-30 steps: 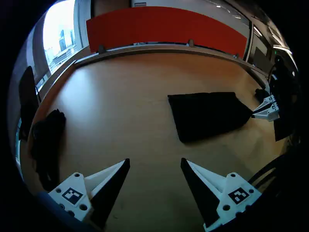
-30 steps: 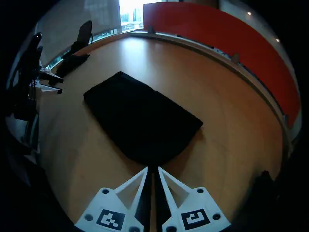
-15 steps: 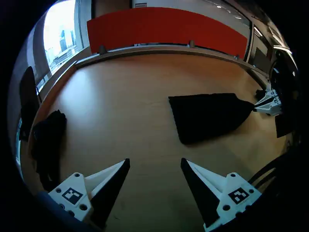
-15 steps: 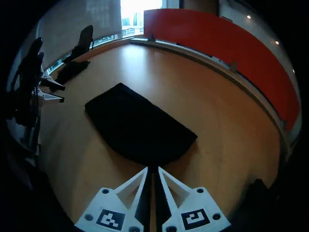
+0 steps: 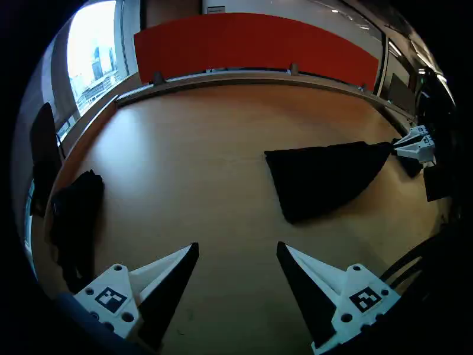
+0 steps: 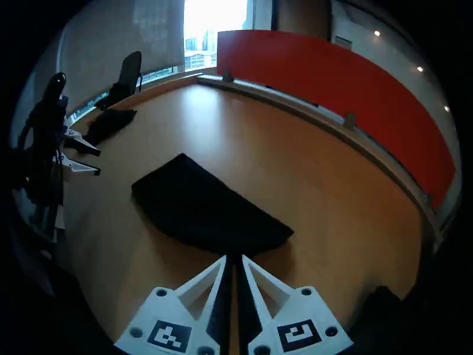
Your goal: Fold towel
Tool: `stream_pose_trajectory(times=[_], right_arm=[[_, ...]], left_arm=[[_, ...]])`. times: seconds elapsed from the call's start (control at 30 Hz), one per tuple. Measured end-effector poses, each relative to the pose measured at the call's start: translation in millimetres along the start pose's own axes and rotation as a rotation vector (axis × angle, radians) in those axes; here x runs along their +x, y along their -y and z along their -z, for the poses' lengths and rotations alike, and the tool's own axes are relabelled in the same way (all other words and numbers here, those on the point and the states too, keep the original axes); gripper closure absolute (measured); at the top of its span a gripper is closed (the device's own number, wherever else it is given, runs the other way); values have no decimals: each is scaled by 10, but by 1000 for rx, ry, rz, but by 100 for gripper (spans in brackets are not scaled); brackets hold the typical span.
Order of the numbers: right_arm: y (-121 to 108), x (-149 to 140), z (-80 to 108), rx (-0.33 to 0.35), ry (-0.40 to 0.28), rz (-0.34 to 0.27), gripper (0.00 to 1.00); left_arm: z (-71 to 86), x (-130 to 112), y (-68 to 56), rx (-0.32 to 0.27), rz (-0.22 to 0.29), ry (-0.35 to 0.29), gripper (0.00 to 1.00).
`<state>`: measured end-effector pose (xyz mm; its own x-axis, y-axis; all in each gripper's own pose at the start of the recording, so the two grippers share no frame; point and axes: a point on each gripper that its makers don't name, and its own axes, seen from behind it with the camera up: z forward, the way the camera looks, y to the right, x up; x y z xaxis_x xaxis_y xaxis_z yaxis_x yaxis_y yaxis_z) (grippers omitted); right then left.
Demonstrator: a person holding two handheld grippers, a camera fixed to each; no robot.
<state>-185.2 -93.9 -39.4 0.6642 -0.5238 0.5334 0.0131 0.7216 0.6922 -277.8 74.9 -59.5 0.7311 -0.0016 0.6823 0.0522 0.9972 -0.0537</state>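
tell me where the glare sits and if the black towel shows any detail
Left gripper view: window blown out white, pale sheen on the table beneath it, towel flat black, no folds readable. Right gripper view: window also overexposed, sheen on the far table, towel likewise featureless.

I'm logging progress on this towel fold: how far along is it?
Done: no fold I can make out. In hand: right gripper shut on a corner of the black towel, raised off the table; left gripper open, apart. Left: laying that corner across.
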Motion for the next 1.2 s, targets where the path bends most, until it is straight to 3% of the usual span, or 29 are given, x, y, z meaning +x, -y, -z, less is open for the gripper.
stream_pose_trajectory(times=[0.5, 0.8, 1.2], right_arm=[[-164, 283, 215, -32, -32, 67, 96], [-147, 398, 221, -27, -40, 98, 96], [39, 607, 133, 22, -29, 173, 96]], left_arm=[[51, -15, -21, 7, 16, -17, 2], [81, -54, 46, 27, 32, -28, 2], [151, -86, 82, 27, 67, -90, 2]])
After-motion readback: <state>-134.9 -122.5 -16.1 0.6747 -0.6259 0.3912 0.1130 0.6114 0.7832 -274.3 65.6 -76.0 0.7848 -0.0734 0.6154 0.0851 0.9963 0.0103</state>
